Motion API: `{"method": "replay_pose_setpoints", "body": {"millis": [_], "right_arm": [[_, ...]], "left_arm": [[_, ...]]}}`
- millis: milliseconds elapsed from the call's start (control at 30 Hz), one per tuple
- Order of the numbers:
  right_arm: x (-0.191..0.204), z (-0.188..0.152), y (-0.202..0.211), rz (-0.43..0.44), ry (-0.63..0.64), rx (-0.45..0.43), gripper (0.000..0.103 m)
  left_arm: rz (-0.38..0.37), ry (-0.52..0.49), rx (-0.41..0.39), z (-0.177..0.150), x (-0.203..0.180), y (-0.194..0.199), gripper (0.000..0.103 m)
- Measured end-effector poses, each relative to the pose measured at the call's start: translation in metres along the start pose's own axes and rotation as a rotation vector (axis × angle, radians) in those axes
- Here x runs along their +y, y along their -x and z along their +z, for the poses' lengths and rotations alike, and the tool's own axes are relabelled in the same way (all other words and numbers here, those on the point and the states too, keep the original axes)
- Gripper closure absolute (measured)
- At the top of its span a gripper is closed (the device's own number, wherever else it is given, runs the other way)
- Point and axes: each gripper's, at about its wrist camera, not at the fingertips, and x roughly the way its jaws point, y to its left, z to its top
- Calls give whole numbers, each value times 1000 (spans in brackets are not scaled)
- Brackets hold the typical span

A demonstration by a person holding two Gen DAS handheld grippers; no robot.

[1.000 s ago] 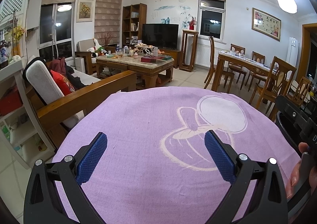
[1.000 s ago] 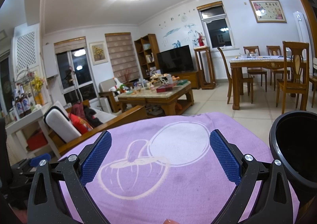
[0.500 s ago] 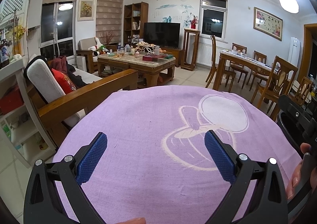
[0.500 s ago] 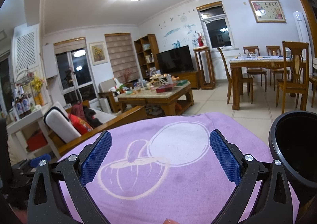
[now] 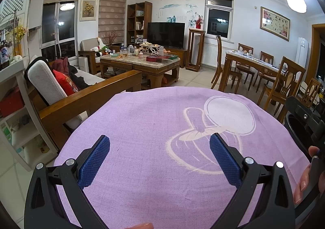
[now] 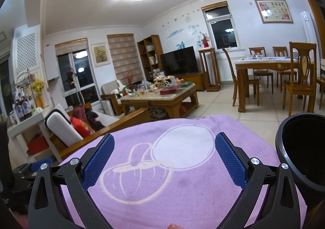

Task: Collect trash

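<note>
A round table under a purple cloth [image 5: 154,127] with a pale cartoon print fills the near field of both views; no trash shows on it. My left gripper [image 5: 159,147] hovers open over the cloth, nothing between its blue pads [image 5: 94,160]. My right gripper [image 6: 164,147] is likewise open and bare above the same purple cloth [image 6: 182,188]. A black round bin [image 6: 300,152] stands at the table's right edge, just right of my right gripper; its rim [image 5: 292,125] also shows at the far right of the left wrist view behind the other gripper's body.
A wooden sofa arm [image 5: 89,95] with cushions lies beyond the table on the left. A cluttered coffee table [image 5: 142,60] sits mid-room, and a dining table with chairs [image 5: 256,66] on the right. A white shelf [image 5: 18,119] stands at the left. A hand [image 5: 306,176] holds the right device.
The left wrist view has tipped up very slightly. Neither gripper has changed its opening, and the right view is unchanged.
</note>
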Motion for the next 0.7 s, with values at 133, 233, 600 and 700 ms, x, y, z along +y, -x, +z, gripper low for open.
{"method": "replay_pose_setpoints", "body": {"millis": [133, 233, 600, 700], "right_arm": [[0, 0, 0, 0, 0, 0, 5], [0, 0, 0, 0, 0, 0, 5], [1, -1, 0, 0, 1, 1, 5], [2, 0, 0, 0, -1, 1, 5]], "left_arm": [[0, -1, 0, 0, 0, 1, 5], [0, -1, 0, 0, -1, 0, 5], [2, -1, 0, 1, 0, 1, 5], [1, -1, 0, 2, 0, 0, 5]]}}
